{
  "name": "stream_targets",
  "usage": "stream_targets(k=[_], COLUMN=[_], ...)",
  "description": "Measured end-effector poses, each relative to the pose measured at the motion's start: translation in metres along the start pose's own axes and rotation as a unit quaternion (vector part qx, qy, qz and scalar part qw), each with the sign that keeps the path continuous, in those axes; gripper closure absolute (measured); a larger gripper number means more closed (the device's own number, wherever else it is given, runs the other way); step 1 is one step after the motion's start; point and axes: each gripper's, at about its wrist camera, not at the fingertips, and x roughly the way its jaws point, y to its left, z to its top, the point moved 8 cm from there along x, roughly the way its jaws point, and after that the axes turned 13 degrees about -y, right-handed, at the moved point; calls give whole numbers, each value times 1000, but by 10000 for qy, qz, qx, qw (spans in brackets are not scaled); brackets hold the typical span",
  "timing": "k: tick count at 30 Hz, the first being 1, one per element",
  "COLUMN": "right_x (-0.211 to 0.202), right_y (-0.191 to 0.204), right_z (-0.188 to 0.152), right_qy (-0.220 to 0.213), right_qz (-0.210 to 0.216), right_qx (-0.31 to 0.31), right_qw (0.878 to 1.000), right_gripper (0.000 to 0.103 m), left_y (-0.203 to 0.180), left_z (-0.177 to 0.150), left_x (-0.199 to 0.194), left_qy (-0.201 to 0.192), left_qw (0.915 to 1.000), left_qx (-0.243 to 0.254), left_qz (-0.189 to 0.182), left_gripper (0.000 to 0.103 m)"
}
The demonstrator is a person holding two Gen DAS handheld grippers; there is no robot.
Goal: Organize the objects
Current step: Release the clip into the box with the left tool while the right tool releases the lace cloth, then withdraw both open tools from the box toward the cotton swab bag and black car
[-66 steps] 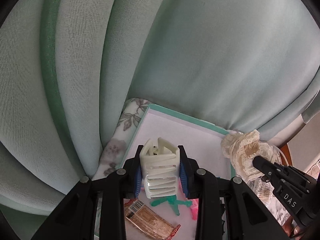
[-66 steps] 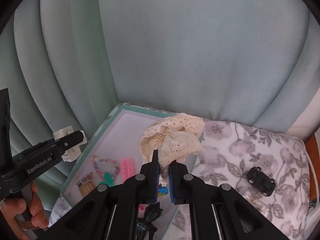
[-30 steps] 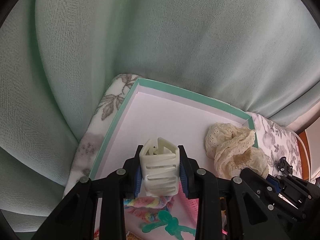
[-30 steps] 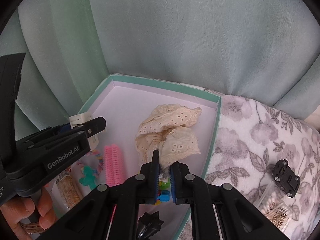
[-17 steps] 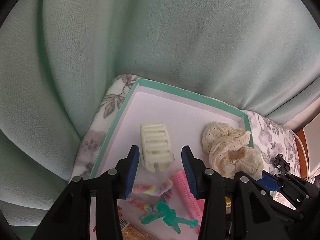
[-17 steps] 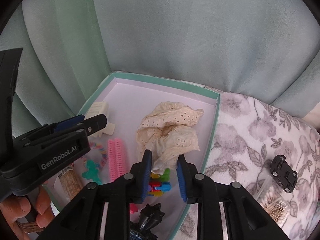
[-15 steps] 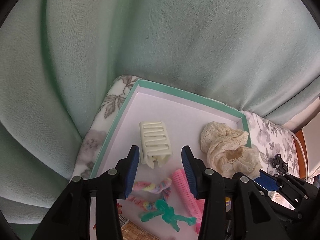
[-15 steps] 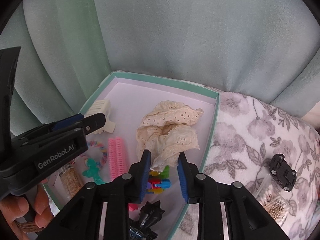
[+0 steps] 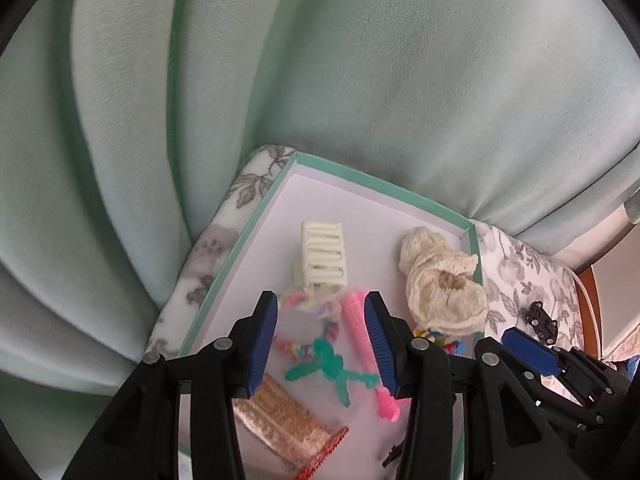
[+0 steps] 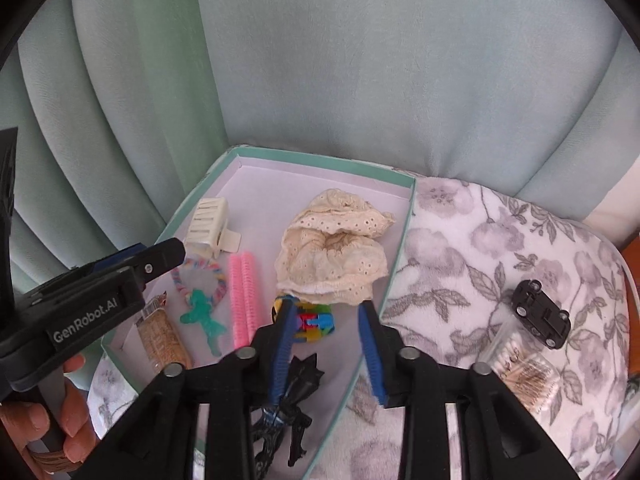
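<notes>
A: What moved?

B: I let both go. Cream hair claw (image 9: 322, 258) and lace scrunchie (image 10: 334, 250) now lie in the teal box (image 10: 320, 159). Left gripper (image 9: 320, 338) and right gripper (image 10: 326, 346) both stand apart, empty.

A: Next?

B: Probably the black toy car (image 10: 540, 314), on the floral blanket (image 10: 472, 248) at two o'clock of my right fingers, long axis slanting toward four. Right is nearer.

A: Box contents?

B: Pink comb (image 10: 242, 298), braided band (image 10: 204, 282), green figure (image 9: 326, 366), colourful blocks (image 10: 314, 320).
</notes>
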Motion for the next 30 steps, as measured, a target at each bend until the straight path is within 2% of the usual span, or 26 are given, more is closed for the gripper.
stream_targets(k=[3, 7, 8, 9, 11, 14, 16, 17, 19, 22, 25, 27, 30], right_x=[-8, -16, -18, -20, -24, -29, -33, -34, -37, -41, -45, -48, -52], right_y=[-3, -7, -8, -9, -11, -15, -17, -18, -19, -22, -27, -31, -39], right_z=[-8, -18, -21, -23, -27, -32, -35, -36, -38, -41, -44, -47, -51], right_qy=[-14, -19, -24, -25, -30, -53, -64, -74, -93, -104, -125, -139, -143], right_qz=[3, 12, 8, 3, -13, -20, -19, 7, 77, 103, 112, 100, 79], right_qx=[39, 94, 99, 100, 111, 149, 172, 187, 198, 166, 190, 236, 296], right_qw=[10000, 10000, 9999, 9999, 9999, 9999, 9998, 9998, 9997, 9998, 9997, 9996, 9994], right_gripper=[54, 36, 35, 33, 29, 21, 13, 11, 4, 4, 2, 1, 1], left_y=[1, 1, 2, 2, 3, 2, 2, 2, 2, 1, 0, -1, -1], left_z=[-12, -27, -31, -34, -39, -46, -50, -52, -54, -56, -59, -61, -64], left_x=[-7, -16, -19, -22, -27, -33, -36, -38, -44, -50, -52, -53, -55], left_qy=[44, 96, 98, 101, 91, 88, 84, 64, 2, -70, -94, -112, -162], left_qw=[10000, 9998, 9997, 9997, 9996, 9995, 9994, 9994, 9994, 9993, 9992, 9990, 9986], left_qx=[-12, 3, -14, -36, -78, -78, -54, -52, -70, -50, -13, -3, -27], left_qz=[69, 195, 219, 237, 249, 293, 334, 346, 331, 370, 382, 433, 498], left_gripper=[56, 55, 53, 45, 37, 37, 31, 24, 22, 14, 13, 4, 3])
